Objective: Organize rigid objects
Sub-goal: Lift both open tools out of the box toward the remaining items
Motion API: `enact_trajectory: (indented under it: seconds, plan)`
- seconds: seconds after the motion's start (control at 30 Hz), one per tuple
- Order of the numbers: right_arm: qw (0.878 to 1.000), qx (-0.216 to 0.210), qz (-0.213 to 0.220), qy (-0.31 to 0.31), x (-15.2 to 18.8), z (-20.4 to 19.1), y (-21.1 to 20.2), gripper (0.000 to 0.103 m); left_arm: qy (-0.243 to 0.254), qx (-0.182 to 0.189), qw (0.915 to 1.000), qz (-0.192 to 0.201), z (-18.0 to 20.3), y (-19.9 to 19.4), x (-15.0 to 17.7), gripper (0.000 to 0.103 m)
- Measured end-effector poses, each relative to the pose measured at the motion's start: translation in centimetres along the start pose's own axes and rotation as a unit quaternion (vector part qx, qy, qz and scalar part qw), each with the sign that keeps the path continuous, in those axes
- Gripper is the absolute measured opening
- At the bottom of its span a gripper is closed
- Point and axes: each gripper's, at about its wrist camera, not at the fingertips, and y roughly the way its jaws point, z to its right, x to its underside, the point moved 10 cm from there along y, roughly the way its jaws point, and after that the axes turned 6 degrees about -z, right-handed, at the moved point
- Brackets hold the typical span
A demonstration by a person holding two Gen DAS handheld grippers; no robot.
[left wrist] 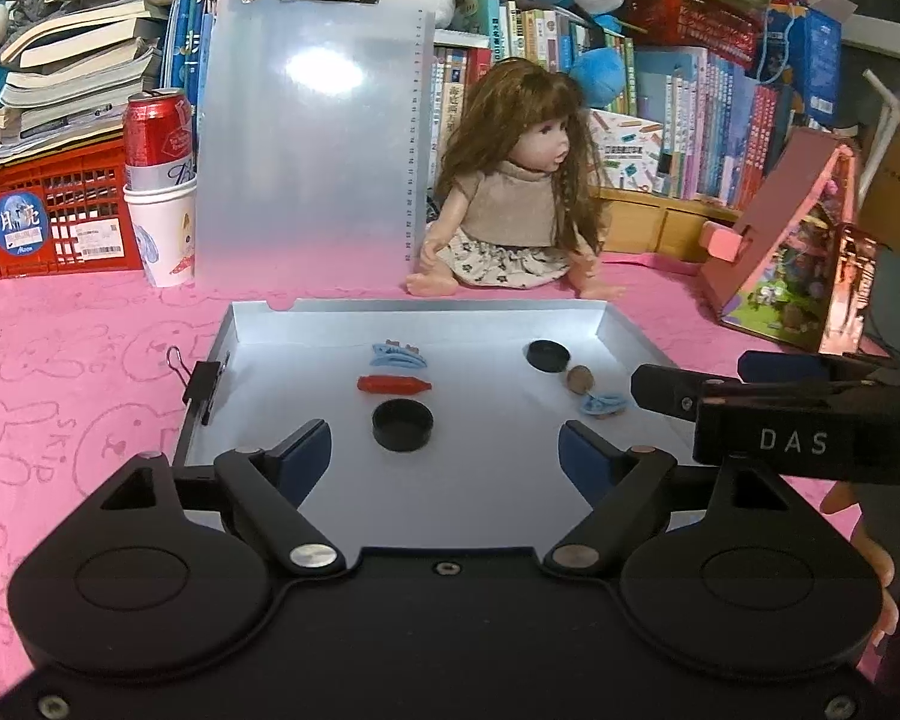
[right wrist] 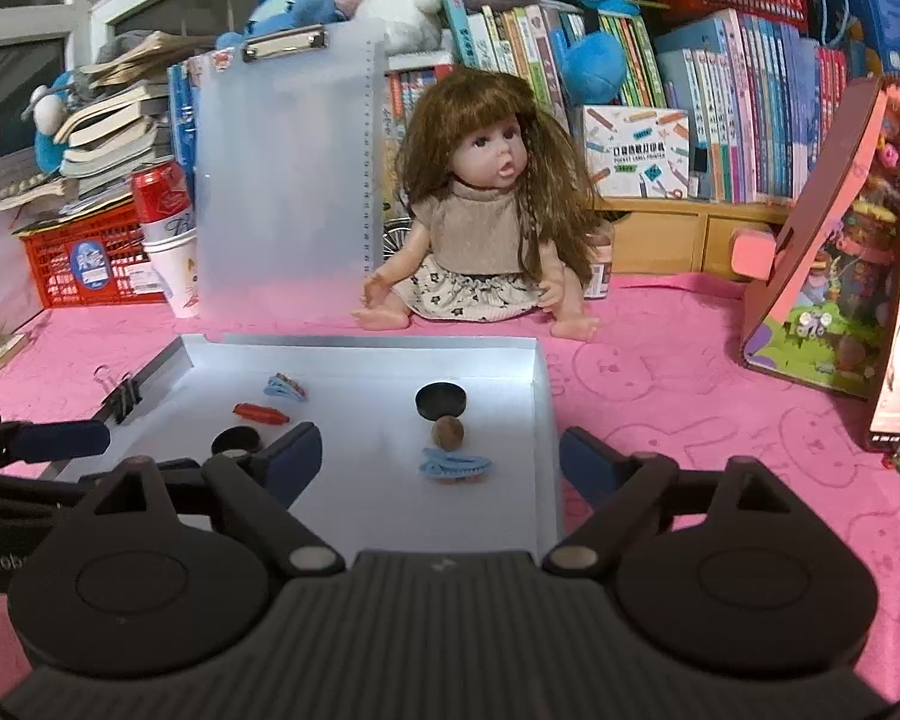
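**Inspector:** State of tools?

**Assistant:** The left gripper [left wrist: 444, 450] is spread wide and holds nothing, as is the right gripper [right wrist: 441, 459]. Both hover at the near edge of the tray [left wrist: 426, 307].

**Inspector:** Location of items?

**Assistant:** All lie loose in the tray. Left group: a black cap [left wrist: 402, 425], a red clip [left wrist: 393, 385] and a blue clip [left wrist: 397, 355]. Right group: a second black cap [right wrist: 441, 401], a walnut-like ball [right wrist: 448, 433] touching it, and another blue clip [right wrist: 455, 467].

**Inspector:** Recommendation?

**Assistant:** In my judgement the near black cap is the left's likeliest target. Descend squarely, straddle its rim, and close gently, since it may skid on the smooth floor. Keep clear of the red clip just beyond.
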Motion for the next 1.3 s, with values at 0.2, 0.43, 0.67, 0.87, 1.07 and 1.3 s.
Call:
enact_trajectory:
  seconds: [0.2,0.43,0.67,0.87,1.07,1.3]
  plan:
    - [1.0,-0.003,0.003,-0.005,0.6,-0.3,-1.7,0.093,0.009,0.003,1.0,-0.003,0.3,-1.3,0.9,0.082]
    - [1.0,-0.006,0.012,-0.003,1.1,0.0,-3.3,0.096,0.006,0.009,0.9999,-0.005,0.0,-2.9,1.9,0.083]
    - [1.0,-0.006,0.011,-0.014,2.4,-0.2,-4.3,0.096,0.005,0.015,0.9999,-0.005,-0.3,-4.3,3.1,0.083]
    - [1.0,-0.009,0.009,-0.026,3.6,-0.6,-5.2,0.096,0.012,0.023,0.9996,-0.007,0.0,-5.3,4.3,0.083]
    - [1.0,-0.009,0.004,-0.029,4.9,-0.6,-5.7,0.096,0.019,0.026,0.9994,-0.009,0.3,-6.0,5.5,0.083]
    - [0.999,-0.009,-0.008,-0.034,6.8,-0.6,-6.4,0.096,0.028,0.028,0.999,-0.018,0.5,-6.7,7.1,0.083]
